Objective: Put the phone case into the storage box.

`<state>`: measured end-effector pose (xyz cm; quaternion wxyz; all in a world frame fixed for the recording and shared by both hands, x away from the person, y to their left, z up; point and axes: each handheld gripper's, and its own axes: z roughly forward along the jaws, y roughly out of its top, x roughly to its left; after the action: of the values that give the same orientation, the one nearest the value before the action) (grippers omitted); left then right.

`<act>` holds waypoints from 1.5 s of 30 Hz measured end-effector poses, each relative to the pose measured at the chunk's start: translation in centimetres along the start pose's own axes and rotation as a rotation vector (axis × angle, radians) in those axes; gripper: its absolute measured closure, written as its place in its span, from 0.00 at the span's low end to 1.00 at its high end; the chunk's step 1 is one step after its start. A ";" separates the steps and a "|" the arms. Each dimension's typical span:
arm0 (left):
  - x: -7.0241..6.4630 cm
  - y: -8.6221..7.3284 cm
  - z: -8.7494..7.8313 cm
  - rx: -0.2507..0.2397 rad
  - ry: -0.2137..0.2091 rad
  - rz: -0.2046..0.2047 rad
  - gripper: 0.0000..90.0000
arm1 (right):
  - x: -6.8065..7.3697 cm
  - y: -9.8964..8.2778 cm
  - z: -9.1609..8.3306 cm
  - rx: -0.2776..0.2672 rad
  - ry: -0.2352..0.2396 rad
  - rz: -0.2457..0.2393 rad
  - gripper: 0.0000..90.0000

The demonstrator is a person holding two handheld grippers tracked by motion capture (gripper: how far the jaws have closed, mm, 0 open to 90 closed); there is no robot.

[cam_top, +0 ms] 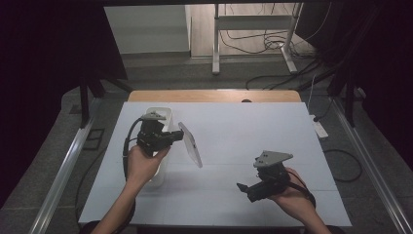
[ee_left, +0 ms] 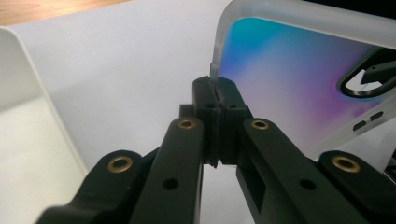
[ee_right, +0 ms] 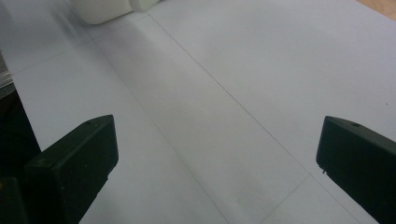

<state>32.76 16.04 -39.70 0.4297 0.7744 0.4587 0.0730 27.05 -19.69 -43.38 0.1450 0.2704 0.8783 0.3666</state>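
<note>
right gripper: jaws wide apart, nothing between, over worktop | left gripper: clamped on phone case edge, case lifted | white box behind

Both forearms are bare, each hand grips a black gripper topped by a grey three-cornered plate, a black cable trailing toward six o'clock; the jaw links carry brass-ringed screw holes.

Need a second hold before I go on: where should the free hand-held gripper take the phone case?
Take the phone case by its free lower long rim, coming from the right. The left hand-held gripper already pinches the rim near a corner, and the thin edge suits the open right hand-held gripper.
</note>
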 end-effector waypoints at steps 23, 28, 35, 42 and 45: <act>2.3 1.6 -2.1 0.001 0.081 -0.014 0.99 | -2.8 -4.3 -2.2 0.010 -0.068 0.098 0.00; 3.0 1.9 -3.0 0.002 0.107 -0.017 0.99 | -3.4 -5.4 -2.8 0.016 -0.090 0.138 0.00; 4.0 2.1 -3.7 -0.002 0.132 -0.034 0.99 | -4.1 -6.3 -3.6 0.014 -0.114 0.183 0.00; 5.3 2.1 -4.4 -0.004 0.162 -0.055 0.99 | -4.6 -7.5 -4.4 0.026 -0.152 0.213 0.00; 5.8 2.1 -4.7 -0.006 0.174 -0.067 0.99 | -4.7 -8.2 -5.0 0.031 -0.167 0.240 0.00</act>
<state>35.01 22.87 -36.91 0.3926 0.7480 0.5198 0.1267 25.63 -30.06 -45.59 0.1686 0.4054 0.8300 0.3440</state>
